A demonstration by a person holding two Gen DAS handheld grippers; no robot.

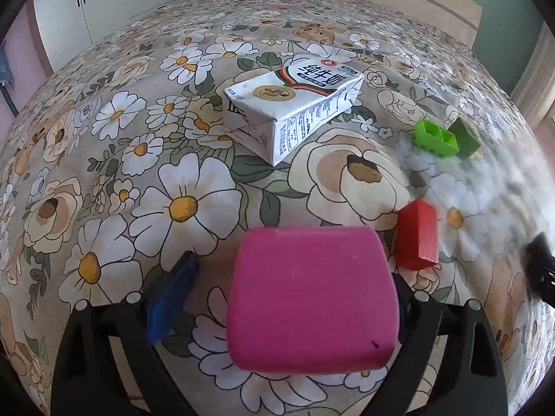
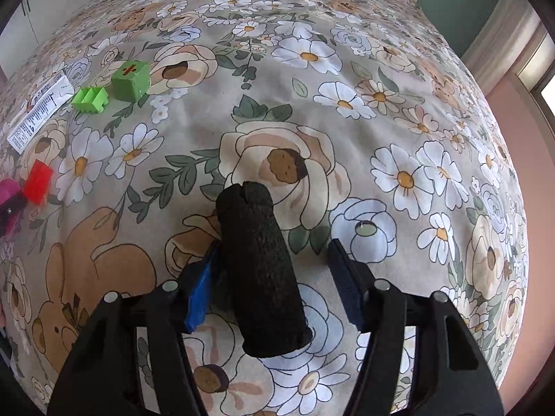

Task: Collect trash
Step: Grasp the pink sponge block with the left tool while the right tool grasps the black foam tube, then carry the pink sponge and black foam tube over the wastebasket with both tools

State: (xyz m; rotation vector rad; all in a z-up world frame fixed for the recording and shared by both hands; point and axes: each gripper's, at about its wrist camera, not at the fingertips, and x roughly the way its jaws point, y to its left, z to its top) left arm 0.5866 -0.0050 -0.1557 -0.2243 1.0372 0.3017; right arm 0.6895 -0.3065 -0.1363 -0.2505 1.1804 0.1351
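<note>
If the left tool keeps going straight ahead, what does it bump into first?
The pink block already sits between the left tool fingers, so that comes first. Beyond it, the milk carton lies roughly in line, though depth is hard to judge.

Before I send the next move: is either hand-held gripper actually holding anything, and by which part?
Neither. The left hand-held gripper straddles the pink block, gap at its left pad. The right hand-held gripper is open around the black foam roll, right pad clear.
</note>
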